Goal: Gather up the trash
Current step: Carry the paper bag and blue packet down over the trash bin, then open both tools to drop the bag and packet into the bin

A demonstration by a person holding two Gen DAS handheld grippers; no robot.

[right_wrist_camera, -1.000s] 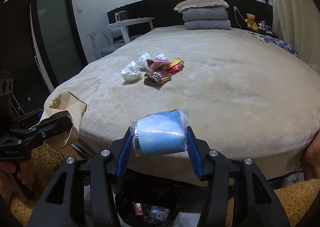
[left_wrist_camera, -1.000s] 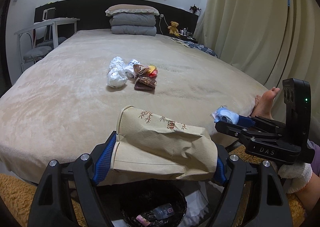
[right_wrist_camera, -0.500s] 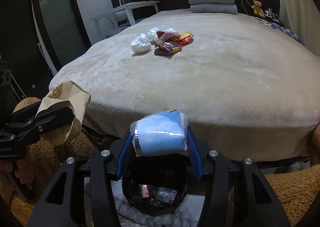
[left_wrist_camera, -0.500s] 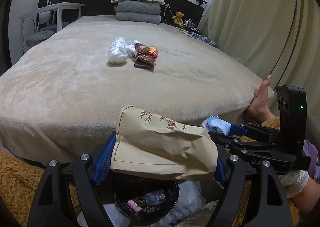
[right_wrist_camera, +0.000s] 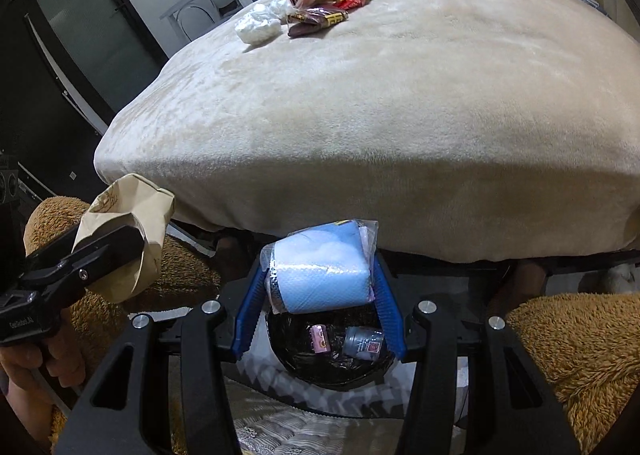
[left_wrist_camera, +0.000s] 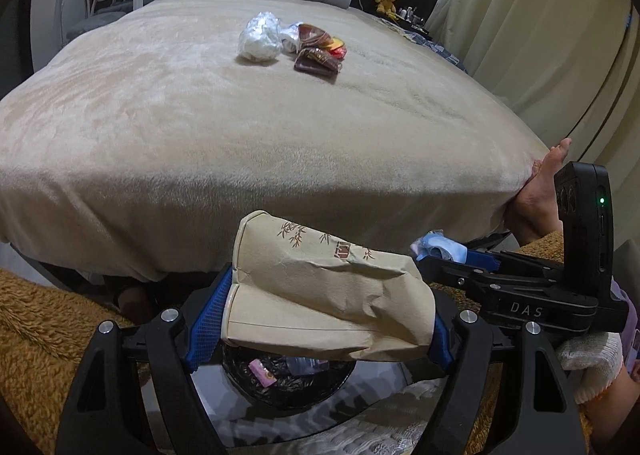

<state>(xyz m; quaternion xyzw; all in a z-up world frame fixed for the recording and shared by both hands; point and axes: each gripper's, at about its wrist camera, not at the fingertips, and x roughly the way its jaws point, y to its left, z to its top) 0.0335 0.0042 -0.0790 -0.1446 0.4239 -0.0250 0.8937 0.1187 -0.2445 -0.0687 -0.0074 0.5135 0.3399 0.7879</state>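
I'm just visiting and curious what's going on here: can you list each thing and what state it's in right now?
Left gripper: shut on the paper bag, crumpled, above the bin.
Right gripper: shut on the blue tissue pack, above the bin.
Trash bin: open, black-lined, a few items inside.
Wrappers: lying loose on the bed.

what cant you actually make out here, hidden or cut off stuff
- Trash bin, left wrist view: mostly hidden behind the paper bag in the left gripper.
- Bin, right wrist view: top hidden by the tissue pack in the right gripper.
- Wrappers on the bed: print too small to read.
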